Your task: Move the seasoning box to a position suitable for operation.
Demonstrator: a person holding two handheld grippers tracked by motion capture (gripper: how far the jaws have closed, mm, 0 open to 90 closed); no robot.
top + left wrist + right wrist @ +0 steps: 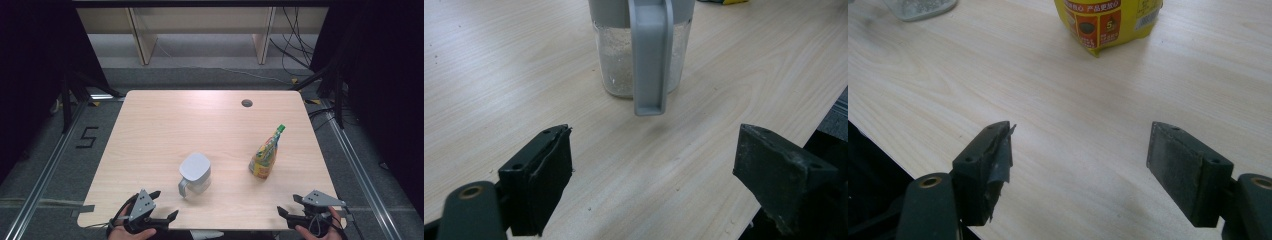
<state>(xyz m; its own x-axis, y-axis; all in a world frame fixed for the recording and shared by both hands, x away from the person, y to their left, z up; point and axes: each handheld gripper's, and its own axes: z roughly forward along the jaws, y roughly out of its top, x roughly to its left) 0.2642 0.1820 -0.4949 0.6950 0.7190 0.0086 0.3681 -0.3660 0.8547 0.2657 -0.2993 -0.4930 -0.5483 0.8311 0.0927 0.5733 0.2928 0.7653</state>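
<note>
a black "5" (88, 136) is marked on the grey floor left of the tabletop, seen in the high view. the yellow pouch (1108, 22) carries a red band of chinese print along its front, part of it reading "产品更放心", and below it a red panel with a white "5"; its smaller print is too fine to read.
</note>
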